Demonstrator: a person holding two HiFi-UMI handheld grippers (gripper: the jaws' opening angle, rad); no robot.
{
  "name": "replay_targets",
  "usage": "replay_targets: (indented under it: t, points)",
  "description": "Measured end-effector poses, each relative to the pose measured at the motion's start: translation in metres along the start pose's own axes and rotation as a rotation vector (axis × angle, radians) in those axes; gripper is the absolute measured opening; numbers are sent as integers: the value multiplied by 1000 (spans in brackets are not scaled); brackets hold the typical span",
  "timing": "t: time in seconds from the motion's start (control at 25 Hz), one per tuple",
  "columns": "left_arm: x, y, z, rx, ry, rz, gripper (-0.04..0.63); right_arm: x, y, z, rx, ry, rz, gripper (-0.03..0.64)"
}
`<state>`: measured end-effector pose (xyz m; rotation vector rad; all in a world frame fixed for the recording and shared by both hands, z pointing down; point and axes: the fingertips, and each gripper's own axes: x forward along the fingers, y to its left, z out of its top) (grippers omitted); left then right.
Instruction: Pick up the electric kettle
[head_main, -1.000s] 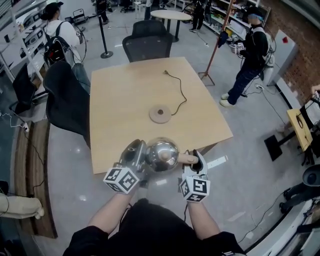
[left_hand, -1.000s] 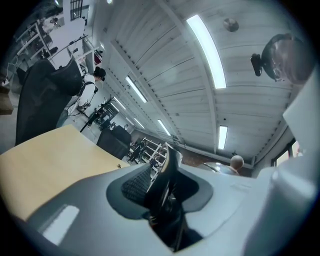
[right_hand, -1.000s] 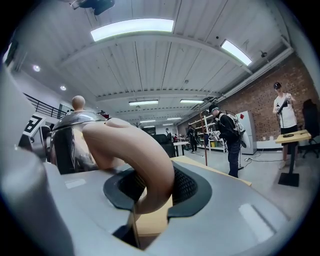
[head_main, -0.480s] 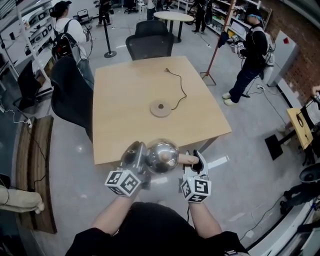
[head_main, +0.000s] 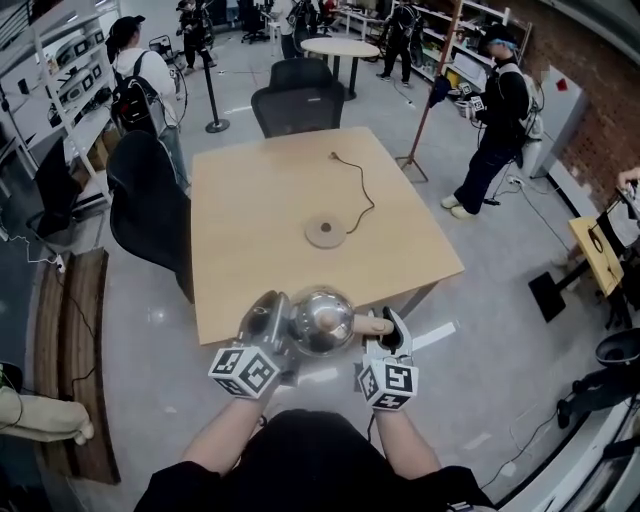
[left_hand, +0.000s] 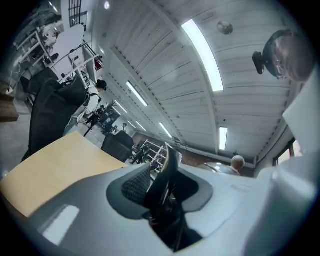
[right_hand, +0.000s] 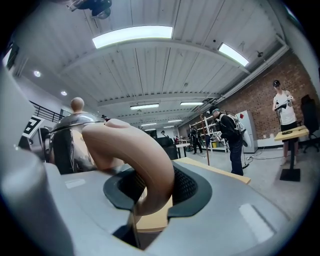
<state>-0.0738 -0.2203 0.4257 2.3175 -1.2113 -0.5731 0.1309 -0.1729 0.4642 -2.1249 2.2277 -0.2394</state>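
Observation:
The steel electric kettle (head_main: 322, 322) hangs in the air between both grippers, over the table's near edge. My left gripper (head_main: 268, 322) is shut on its spout, which shows as a dark thin edge (left_hand: 167, 170) between the jaws (left_hand: 167, 185). My right gripper (head_main: 388, 328) is shut on the tan curved handle (right_hand: 145, 160); the kettle's shiny body (right_hand: 70, 142) and lid knob (right_hand: 76, 104) sit just left of it. The kettle's round base (head_main: 325, 232) lies apart on the wooden table (head_main: 250, 230), with its cord (head_main: 358, 185) running toward the far edge.
Black office chairs stand at the table's left (head_main: 150, 205) and far side (head_main: 298, 100). People stand at the right (head_main: 495, 120) and far left (head_main: 135, 85). A round table (head_main: 340, 47) is farther back. Grey floor lies on all sides.
Both grippers and the kettle have drawn slightly toward me, away from the base. Both grips are unchanged.

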Motion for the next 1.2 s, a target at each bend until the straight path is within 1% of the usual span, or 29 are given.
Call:
replay_targets:
  t: [0.28, 0.68, 0.96, 1.2]
  points:
    - [1, 4, 4, 22, 17, -13, 101, 3, 5, -6, 1, 14, -9, 115]
    - [2, 10, 1, -5, 30, -4, 101, 9, 5, -5, -5, 29, -7, 115]
    - [6, 17, 10, 0, 19, -10, 101, 18, 13, -2, -16, 23, -2, 115]
    - [10, 13, 9, 2, 14, -13, 101, 18, 8, 0, -14, 20, -4, 115]
